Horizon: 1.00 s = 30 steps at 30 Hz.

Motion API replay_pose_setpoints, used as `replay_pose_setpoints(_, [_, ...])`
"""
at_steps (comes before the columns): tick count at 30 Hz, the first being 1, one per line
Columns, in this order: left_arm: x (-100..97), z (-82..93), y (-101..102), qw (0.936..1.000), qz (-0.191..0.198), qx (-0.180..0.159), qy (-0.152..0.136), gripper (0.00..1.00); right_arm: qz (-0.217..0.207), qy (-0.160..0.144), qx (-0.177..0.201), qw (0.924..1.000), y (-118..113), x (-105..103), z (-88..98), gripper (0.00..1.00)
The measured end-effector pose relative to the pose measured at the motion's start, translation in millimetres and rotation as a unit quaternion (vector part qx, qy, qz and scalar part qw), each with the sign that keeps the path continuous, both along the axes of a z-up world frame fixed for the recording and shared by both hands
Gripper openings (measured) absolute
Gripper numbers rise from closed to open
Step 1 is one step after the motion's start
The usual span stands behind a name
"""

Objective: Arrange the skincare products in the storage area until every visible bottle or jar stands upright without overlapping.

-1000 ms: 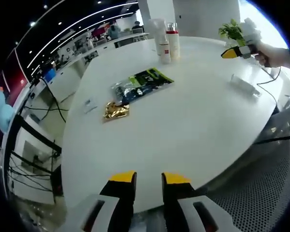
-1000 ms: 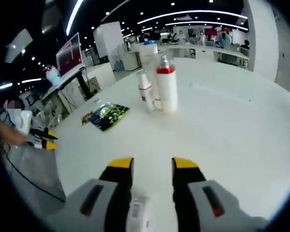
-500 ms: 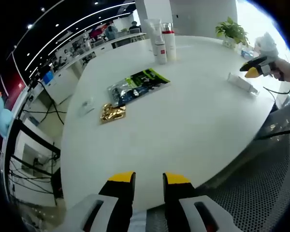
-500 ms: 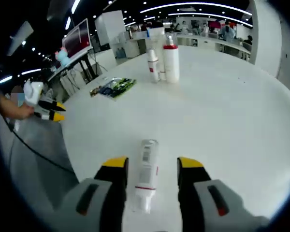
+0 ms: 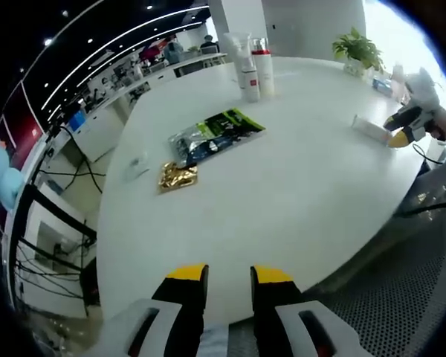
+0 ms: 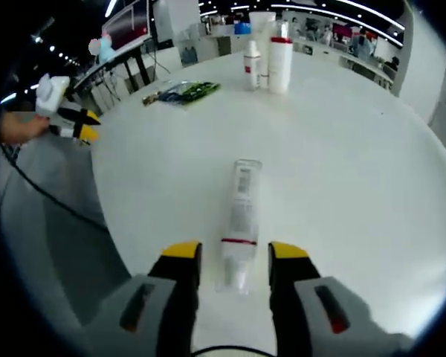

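Right gripper (image 6: 229, 256) straddles lying tube (image 6: 239, 216) on white table (image 6: 342, 171).

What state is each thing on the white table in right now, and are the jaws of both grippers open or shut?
Clear tube: lying flat, cap end between the right gripper's open jaws.
Three bottles: upright, grouped at the far side.
Green packet: lying flat.
Gold packet: lying flat, crumpled.
Left gripper: jaws open, holding nothing.
Right gripper: jaws open astride the tube.
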State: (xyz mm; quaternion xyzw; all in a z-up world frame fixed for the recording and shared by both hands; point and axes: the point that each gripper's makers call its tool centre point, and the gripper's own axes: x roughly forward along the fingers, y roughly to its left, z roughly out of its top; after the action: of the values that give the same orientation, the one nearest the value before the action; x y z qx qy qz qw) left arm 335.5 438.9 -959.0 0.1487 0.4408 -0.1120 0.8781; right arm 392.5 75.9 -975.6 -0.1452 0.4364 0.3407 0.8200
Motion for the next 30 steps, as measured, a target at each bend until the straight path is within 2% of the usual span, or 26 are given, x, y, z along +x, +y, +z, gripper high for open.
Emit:
replay_pose_setpoints(7, [0.0, 0.2, -0.6, 1.0, -0.003, 0.001, -0.002, 0.24, 0.01, -0.006, -0.022, 0.9997, 6.4, 6.5, -5.1, 0.33])
replay_pose_setpoints(10, [-0.1, 0.0, -0.9, 1.0, -0.005, 0.002, -0.001, 0.24, 0.016, -0.008, -0.043, 0.9989, 5.3, 8.9, -7.7, 0.31])
replay_pose_setpoints(11, [-0.2, -0.2, -1.1, 1.0, -0.006, 0.002, -0.001, 0.24, 0.02, -0.016, -0.042, 0.9988, 5.8, 11.3, -6.4, 0.3])
replay_pose_setpoints(15, [0.1, 0.2, -1.1, 1.0, -0.007, 0.003, -0.002, 0.24, 0.011, -0.014, -0.039, 0.9991, 6.2, 13.5, -6.1, 0.23])
replay_pose_setpoints(19, [0.4, 0.7, -1.7, 1.0, -0.008, 0.002, -0.004, 0.24, 0.018, -0.013, -0.038, 0.999, 9.3, 13.7, -5.8, 0.22])
replay_pose_setpoints(22, [0.7, 1.1, -0.9, 1.0, -0.005, 0.0, -0.006, 0.24, 0.014, -0.004, -0.035, 0.9993, 9.0, 13.7, -5.5, 0.21])
replay_pose_setpoints(27, [1.7, 1.3, 0.0, 1.0, -0.003, 0.0, -0.008, 0.24, 0.018, -0.004, -0.011, 0.9998, 17.8, 13.2, 7.8, 0.21])
replay_pose_setpoints(30, [1.9, 1.4, 0.4, 1.0, -0.002, 0.0, -0.008, 0.24, 0.014, -0.004, 0.026, 0.9995, 30.8, 13.5, 22.0, 0.21])
